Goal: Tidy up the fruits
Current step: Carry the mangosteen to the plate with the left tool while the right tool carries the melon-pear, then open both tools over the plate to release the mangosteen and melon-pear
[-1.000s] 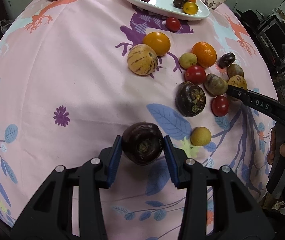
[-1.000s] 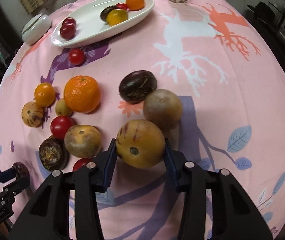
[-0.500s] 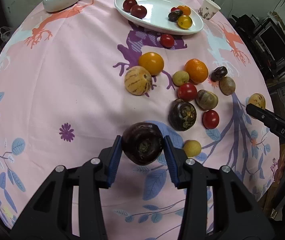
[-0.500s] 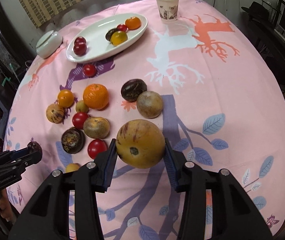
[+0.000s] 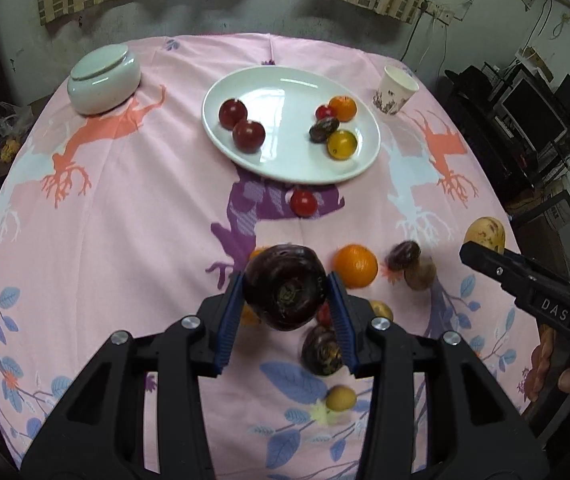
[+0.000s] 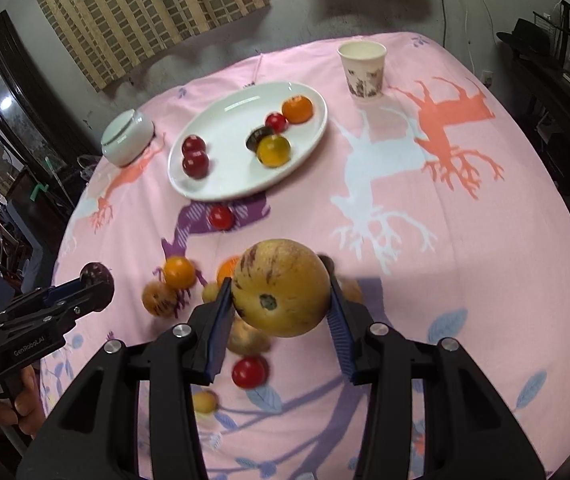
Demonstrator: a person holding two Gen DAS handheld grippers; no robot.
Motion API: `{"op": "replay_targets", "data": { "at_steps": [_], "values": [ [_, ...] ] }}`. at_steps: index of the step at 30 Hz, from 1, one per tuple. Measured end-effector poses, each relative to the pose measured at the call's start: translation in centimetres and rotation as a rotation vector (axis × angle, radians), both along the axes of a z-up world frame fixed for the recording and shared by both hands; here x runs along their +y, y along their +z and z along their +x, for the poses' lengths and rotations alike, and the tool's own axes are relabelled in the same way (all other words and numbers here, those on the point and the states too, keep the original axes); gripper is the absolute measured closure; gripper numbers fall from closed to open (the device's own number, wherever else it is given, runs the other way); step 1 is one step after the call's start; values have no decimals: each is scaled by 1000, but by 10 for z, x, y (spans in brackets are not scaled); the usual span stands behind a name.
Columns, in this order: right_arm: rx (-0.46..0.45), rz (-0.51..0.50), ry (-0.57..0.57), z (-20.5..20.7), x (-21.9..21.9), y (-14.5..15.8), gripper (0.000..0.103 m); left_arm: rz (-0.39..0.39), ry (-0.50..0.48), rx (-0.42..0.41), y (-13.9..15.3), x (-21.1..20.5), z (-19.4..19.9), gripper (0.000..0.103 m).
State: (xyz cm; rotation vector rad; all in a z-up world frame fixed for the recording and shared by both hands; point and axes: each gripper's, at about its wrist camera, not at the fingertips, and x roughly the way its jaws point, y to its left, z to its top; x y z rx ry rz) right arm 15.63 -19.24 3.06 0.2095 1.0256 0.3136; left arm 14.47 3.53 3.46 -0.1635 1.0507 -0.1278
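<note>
Holding a dark purple fruit (image 5: pixel 285 292) tight, the left tool (image 5: pixel 285 308) is up off the counter (image 5: pixel 125 220). The right tool (image 6: pixel 281 300) squeezes a yellow speckled melon (image 6: pixel 281 288). Ahead, the white plate (image 5: pixel 285 168) has six fruits. Many more wait below the tools.

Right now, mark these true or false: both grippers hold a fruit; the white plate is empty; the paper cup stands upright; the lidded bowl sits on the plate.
1. Both grippers hold a fruit. True: the left gripper grips a dark purple fruit, the right gripper a yellow speckled fruit.
2. The white plate is empty. False: several small fruits lie on it.
3. The paper cup stands upright. True.
4. The lidded bowl sits on the plate. False: it stands apart on the tablecloth.
</note>
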Motion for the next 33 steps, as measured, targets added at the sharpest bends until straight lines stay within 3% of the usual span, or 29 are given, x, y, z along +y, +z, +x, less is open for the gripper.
{"op": "replay_targets", "data": {
  "at_steps": [10, 14, 21, 27, 28, 30, 31, 32, 33],
  "values": [
    [-22, 68, 31, 90, 31, 12, 58, -34, 48, -33, 8, 2, 85, 61],
    [30, 128, 31, 122, 45, -1, 57, -52, 58, -7, -5, 3, 117, 60],
    [109, 148, -8, 164, 67, -33, 57, -31, 104, 42, -36, 10, 166, 61],
    [136, 167, -39, 197, 75, -44, 56, 48, 165, 5, -37, 13, 202, 62],
    [131, 163, -50, 202, 76, -43, 56, 74, 181, -14, -34, 12, 206, 59],
    [130, 138, -83, 208, 75, -39, 54, 96, 218, -17, -33, 16, 211, 41],
    [128, 121, -101, 210, 75, -37, 50, 79, 243, -14, -32, 21, 212, 40],
    [121, 102, -121, 211, 73, -35, 35, 46, 257, -14, -31, 27, 212, 37],
    [99, 105, -120, 209, 70, -31, 30, 22, 267, -14, -30, 32, 210, 28]
  ]
}}
